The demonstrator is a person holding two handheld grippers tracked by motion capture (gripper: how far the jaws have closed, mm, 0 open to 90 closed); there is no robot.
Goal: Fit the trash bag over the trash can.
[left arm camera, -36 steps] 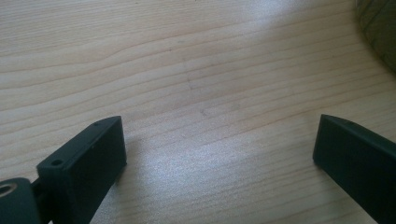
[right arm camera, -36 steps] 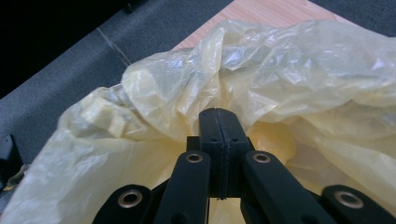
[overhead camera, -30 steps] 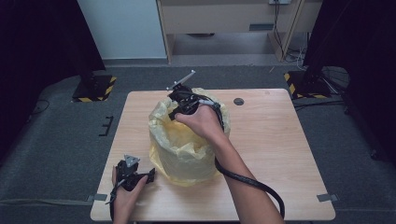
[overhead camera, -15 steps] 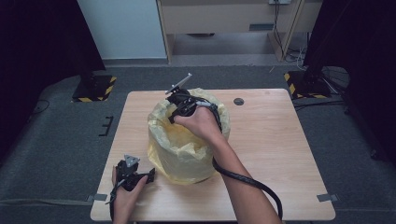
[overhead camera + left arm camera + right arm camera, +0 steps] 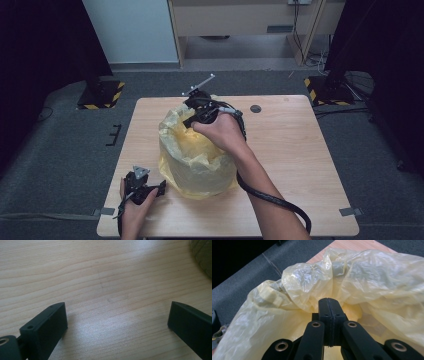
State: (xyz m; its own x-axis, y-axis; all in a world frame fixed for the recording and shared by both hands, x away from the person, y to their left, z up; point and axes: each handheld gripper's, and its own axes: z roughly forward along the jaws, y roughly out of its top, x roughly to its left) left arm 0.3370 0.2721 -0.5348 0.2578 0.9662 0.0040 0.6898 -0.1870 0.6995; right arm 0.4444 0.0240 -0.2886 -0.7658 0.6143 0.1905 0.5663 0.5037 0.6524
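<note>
A yellow plastic bag (image 5: pixel 195 155) stands upright and bulky in the middle of the wooden table (image 5: pixel 290 150). My right gripper (image 5: pixel 189 120) is at the far side of the bag's top rim, shut, with a fold of the thin film gathered at its tips. In the right gripper view the jaws (image 5: pixel 329 302) meet flat, and the crumpled bag (image 5: pixel 367 277) opens out beyond them. My left gripper (image 5: pixel 161 187) rests near the table's front left edge, beside the bag's base. It is open (image 5: pixel 117 312) over bare wood, with nothing between the jaws.
A small black disc (image 5: pixel 256 108) lies on the table behind the bag to the right. The right gripper's black cable (image 5: pixel 270 197) trails along the forearm to the front edge. Black stands with striped bases (image 5: pixel 100 95) (image 5: pixel 327 90) sit on the floor beyond the far corners.
My right gripper has shifted slightly left and up at the bag's rim, and the film there has moved with it. The left gripper has stayed put.
</note>
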